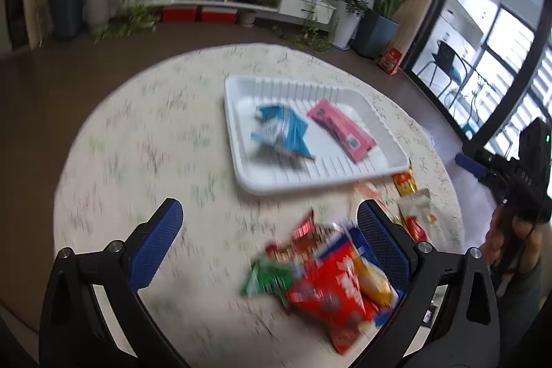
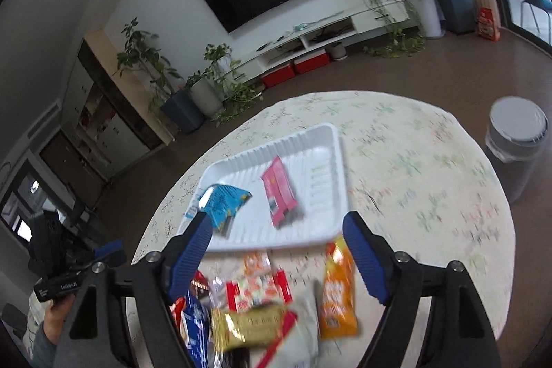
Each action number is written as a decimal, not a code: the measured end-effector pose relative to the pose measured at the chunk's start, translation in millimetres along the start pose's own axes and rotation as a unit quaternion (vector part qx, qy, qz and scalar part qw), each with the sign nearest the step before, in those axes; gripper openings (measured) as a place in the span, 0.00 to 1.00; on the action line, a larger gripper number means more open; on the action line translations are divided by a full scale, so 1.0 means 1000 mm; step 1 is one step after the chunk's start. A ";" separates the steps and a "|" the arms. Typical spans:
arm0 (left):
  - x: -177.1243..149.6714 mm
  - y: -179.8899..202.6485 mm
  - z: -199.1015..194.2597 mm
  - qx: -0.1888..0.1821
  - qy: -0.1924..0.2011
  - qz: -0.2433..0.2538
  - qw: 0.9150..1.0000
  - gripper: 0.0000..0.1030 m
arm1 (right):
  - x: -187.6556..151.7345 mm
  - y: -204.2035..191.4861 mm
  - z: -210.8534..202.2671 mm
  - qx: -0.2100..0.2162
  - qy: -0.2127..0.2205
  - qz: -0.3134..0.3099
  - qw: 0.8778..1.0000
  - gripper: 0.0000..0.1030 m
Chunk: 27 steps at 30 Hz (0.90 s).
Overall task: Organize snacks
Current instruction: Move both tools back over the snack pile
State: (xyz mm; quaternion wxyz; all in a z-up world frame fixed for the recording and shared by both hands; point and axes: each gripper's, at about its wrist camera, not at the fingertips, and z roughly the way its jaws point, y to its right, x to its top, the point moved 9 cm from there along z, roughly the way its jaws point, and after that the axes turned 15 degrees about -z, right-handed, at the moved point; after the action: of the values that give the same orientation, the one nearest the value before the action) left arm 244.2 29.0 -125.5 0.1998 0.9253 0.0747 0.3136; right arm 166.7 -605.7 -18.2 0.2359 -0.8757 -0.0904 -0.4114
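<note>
Snacks (image 1: 331, 281) lie smeared by blur, labels unreadable, heaped on the tabletop (image 1: 145, 140) beneath both wide, empty grippers, left gripper (image 1: 269, 223) and right gripper (image 2: 276, 230), whose finger hides part of the blue packet (image 2: 220, 202) in the white tray (image 2: 321, 140) ahead.

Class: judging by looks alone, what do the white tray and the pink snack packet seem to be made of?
White tray: probably thin moulded plastic or foam, matte, with ribbed walls. Pink snack packet: likely plastic film wrapper, flat with printed panels; blur hides any gloss.
</note>
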 end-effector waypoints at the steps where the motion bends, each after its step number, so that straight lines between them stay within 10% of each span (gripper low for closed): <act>1: -0.011 -0.002 -0.003 -0.008 -0.002 -0.017 1.000 1.00 | -0.010 0.003 -0.007 0.001 0.000 0.014 1.000 0.78; 9: -0.099 0.013 0.003 -0.005 -0.059 -0.050 0.997 1.00 | -0.059 -0.001 -0.030 -0.010 -0.016 0.048 0.999 0.78; 19: -0.109 0.033 0.028 0.019 -0.086 -0.028 0.996 0.97 | -0.072 -0.009 -0.029 -0.037 -0.028 0.012 0.999 0.78; 27: -0.110 0.029 0.042 0.039 -0.094 -0.016 0.995 0.68 | -0.074 -0.010 -0.029 -0.041 -0.027 0.004 0.999 0.78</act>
State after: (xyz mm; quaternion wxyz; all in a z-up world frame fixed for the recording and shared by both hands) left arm 182.9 -40.0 -204.5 0.1745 0.9565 0.0822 0.2190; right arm 95.6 -608.4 -55.1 0.1989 -0.8956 -0.0765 -0.3906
